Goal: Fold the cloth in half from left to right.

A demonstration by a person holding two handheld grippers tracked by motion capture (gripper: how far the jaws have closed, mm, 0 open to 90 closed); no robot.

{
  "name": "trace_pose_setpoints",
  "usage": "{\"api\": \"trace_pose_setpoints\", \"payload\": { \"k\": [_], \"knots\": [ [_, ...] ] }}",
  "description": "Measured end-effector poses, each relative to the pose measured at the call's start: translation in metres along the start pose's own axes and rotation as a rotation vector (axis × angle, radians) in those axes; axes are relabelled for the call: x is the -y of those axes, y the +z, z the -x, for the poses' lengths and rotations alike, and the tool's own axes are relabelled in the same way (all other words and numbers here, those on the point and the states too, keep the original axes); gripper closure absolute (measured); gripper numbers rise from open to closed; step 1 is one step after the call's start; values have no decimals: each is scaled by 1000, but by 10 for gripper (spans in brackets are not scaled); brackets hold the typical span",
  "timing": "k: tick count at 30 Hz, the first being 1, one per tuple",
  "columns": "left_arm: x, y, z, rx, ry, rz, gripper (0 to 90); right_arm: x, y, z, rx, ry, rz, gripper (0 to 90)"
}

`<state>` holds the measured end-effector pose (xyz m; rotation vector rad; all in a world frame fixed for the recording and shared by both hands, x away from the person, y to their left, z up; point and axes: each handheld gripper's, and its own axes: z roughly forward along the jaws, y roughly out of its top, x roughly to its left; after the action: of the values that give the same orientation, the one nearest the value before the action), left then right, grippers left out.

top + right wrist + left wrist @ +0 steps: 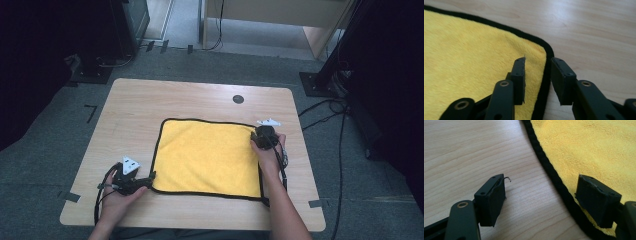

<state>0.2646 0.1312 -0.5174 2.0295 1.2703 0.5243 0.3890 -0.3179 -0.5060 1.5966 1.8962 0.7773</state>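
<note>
Both hand-held grippers, left and right, straddle the cloth's edge.

wooden table | round grommet | grey carpet floor

**Legible markings: none**

No text, label, brand, number or sign can be read in any view. The yellow cloth is plain, its black border unmarked. The wooden table carries only bare grain. The grey plates on both grippers show dark dots, too small to read as characters.
</note>
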Motion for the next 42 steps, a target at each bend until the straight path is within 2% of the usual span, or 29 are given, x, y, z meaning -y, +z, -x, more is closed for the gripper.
{"api": "trace_pose_setpoints", "payload": {
  "k": [2,5,9,12,16,20,23,27,32,36,38,40,41,42],
  "knots": [
    [0,0,0,2,0,0,234,-6,-5,-6,-27,4,30,629],
    [0,0,0,-1,4,-3,230,-20,-9,-29,-85,-34,61,621],
    [0,0,1,-2,4,-2,227,-39,-7,-71,-173,-106,77,612],
    [1,-1,1,-2,3,-2,223,-52,-2,-101,-234,-128,90,612],
    [2,-2,2,4,8,-4,220,-64,6,-142,-292,-175,92,612],
    [2,-2,1,8,13,-5,215,-73,17,-185,-354,-248,81,612],
    [4,-4,2,5,18,-7,214,-77,26,-210,-387,-261,68,612],
    [8,-8,4,-4,17,-7,213,-81,40,-239,-413,-278,48,605],
    [10,-13,8,19,33,-30,214,-87,55,-264,-422,-285,9,553],
    [9,-15,10,27,40,-42,243,-91,65,-280,-398,-295,-24,537],
    [8,-17,12,40,46,-46,334,-90,71,-285,-358,-294,-50,566],
    [8,-19,13,63,48,-43,494,-89,76,-286,-350,-276,-67,674],
    [8,-19,14,82,46,-40,577,-88,77,-286,-347,-267,-58,724],
    [8,-19,14,82,46,-40,644,-88,77,-286,-347,-267,-58,724]
  ]
}}
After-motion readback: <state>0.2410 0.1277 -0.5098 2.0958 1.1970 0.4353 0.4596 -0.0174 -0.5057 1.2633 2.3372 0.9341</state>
